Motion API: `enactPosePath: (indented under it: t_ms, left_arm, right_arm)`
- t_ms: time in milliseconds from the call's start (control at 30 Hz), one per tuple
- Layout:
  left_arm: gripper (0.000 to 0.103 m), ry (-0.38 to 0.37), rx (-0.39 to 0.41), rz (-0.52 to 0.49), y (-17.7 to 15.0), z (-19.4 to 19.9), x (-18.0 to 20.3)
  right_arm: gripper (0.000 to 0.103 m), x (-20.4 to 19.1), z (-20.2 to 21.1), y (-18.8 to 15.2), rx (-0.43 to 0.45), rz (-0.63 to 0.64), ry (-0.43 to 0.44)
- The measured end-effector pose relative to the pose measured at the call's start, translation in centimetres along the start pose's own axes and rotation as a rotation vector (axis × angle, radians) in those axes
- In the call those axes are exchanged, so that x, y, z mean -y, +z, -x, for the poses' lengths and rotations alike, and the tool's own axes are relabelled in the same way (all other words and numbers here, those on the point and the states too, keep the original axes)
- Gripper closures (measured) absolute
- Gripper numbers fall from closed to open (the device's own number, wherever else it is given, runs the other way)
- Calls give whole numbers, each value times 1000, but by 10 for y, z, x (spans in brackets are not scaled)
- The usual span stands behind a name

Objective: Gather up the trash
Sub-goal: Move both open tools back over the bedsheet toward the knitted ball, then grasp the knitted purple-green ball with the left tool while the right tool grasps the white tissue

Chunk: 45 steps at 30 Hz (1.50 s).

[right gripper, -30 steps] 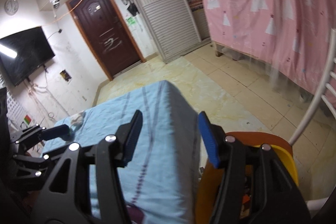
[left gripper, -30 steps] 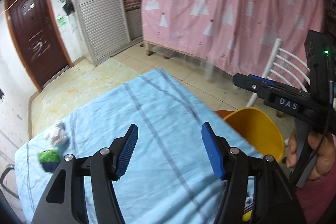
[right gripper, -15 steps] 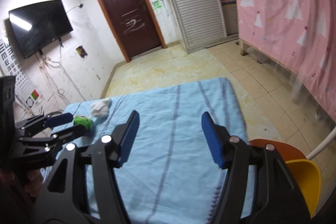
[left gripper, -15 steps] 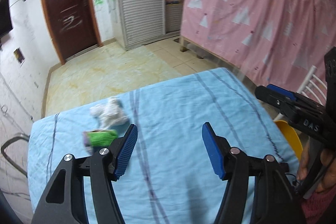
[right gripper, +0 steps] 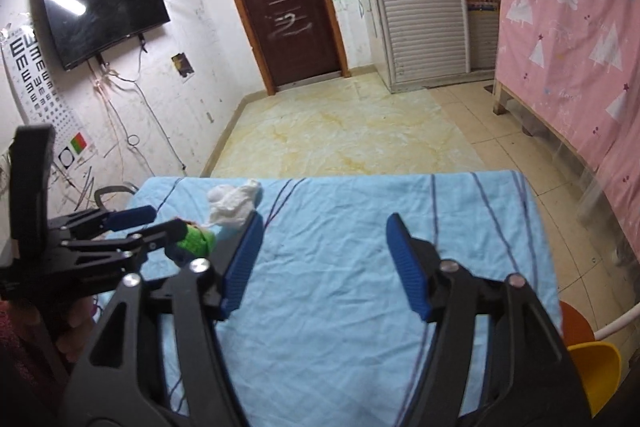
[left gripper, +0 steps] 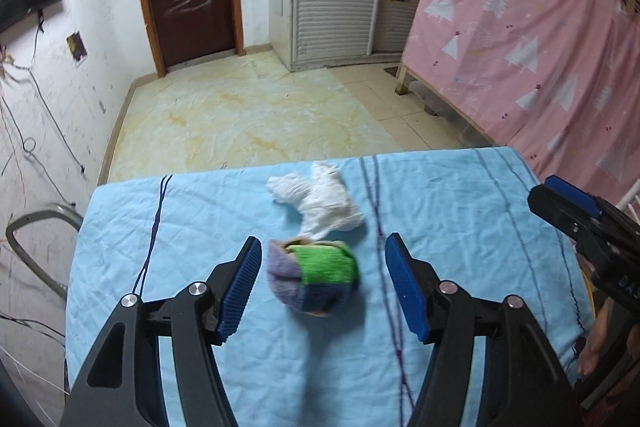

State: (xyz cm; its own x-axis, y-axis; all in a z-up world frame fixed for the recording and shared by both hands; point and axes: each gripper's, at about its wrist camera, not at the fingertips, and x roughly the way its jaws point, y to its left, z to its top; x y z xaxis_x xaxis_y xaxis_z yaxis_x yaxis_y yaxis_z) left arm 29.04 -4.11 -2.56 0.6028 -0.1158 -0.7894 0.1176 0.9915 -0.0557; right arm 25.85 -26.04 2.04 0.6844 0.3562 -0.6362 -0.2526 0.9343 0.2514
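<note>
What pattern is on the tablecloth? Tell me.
Light blue tablecloth with thin dark stripes, clearest in the left wrist view.

Green wad (left gripper: 316,277) is motion-blurred in the left view; what it is can't be told. In the right view the left tongs (right gripper: 148,221) hide part of it. Right tongs (left gripper: 576,211) are cut off by the left view's edge, only one finger shows. Yellow bin (right gripper: 596,379) is half hidden behind the right tongs' arm. Tabletop (left gripper: 460,195) near edge is out of frame.
</note>
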Motion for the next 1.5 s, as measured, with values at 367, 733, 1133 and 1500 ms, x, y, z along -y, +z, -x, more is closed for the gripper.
enactPosePath:
  t_ms: [367,733,1133,1500]
  left_arm:
    - [47,-28,-66,21,-8,-33,-12]
    - [86,-78,-63,63,-13,-23,-27]
    - [86,-94,-23,85,-35,3,-48]
    - [86,-104,-7,109,-44,12,-58]
  right_arm:
    - [38,-30,-45,11,-69,48,31]
    - [35,-68,-102,20,-173,96,108]
    - [34,-106,-149,16,-266,169,119]
    - [80,-124,-154,7,-246,288,9]
